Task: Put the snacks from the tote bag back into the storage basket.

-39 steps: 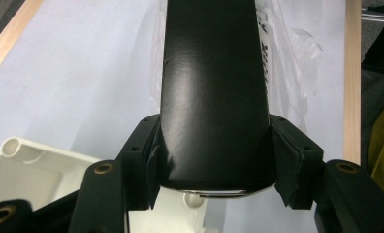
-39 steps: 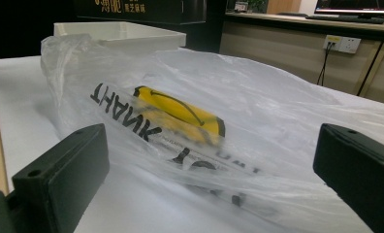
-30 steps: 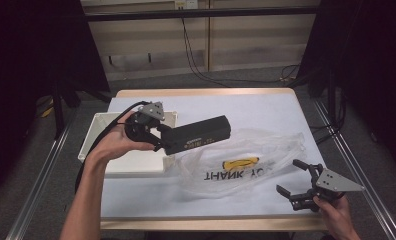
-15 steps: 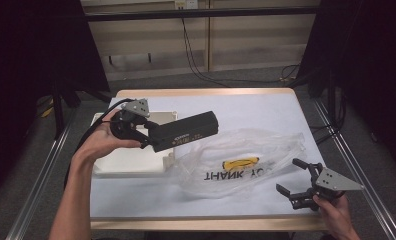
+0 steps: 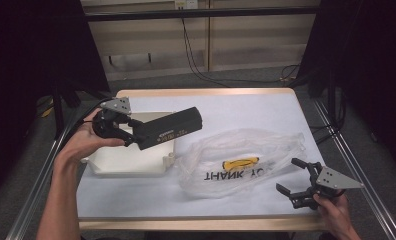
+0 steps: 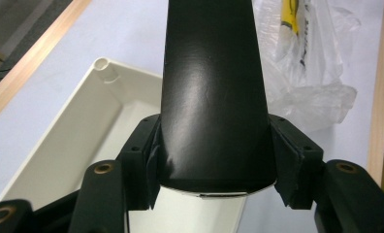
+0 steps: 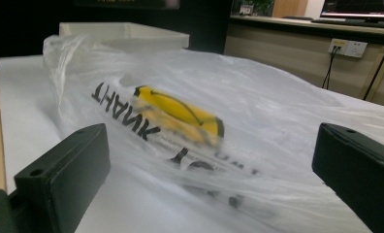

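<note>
While the left gripper (image 5: 128,134) clamps its jaws on the black box (image 5: 168,128) above the white tray (image 5: 128,165), setting it down remains; the right gripper (image 5: 298,182) waits, jaws apart, beside the plastic bag (image 5: 236,160).

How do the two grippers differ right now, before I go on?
The left gripper is shut on a long black box, held above the white tray; the right gripper is open and holds nothing. The left is raised off the table; the right sits low at the near edge, aimed at the clear plastic bag. Both are black two-jaw tools with a grey plate on top.
</note>
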`<state>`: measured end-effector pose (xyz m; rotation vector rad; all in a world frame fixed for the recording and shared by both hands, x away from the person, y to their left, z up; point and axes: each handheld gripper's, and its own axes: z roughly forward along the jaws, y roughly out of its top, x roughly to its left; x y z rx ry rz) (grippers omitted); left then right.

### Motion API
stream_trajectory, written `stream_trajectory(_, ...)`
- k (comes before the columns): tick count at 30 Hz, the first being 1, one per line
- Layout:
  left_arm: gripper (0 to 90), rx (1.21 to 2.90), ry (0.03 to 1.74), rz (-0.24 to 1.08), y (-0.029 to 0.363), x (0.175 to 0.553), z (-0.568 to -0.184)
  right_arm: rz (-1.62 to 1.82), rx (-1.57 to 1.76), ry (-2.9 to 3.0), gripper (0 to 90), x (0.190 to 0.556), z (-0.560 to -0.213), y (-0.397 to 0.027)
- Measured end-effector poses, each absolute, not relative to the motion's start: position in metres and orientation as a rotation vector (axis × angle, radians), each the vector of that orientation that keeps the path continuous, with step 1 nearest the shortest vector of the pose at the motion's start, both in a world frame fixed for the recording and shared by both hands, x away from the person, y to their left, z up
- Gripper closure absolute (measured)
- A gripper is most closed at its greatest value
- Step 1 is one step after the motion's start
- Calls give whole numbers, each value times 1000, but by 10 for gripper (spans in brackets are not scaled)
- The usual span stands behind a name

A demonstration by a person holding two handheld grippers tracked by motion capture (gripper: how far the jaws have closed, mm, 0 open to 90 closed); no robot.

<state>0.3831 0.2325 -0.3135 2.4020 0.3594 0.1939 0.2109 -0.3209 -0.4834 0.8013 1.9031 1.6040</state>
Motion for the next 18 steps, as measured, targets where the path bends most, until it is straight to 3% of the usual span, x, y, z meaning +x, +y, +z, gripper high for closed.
stream_trajectory(18, 433, 2406, 434, 215, 270, 385, -324, 1615, 790, 1889, 0, 212, -484, -324)
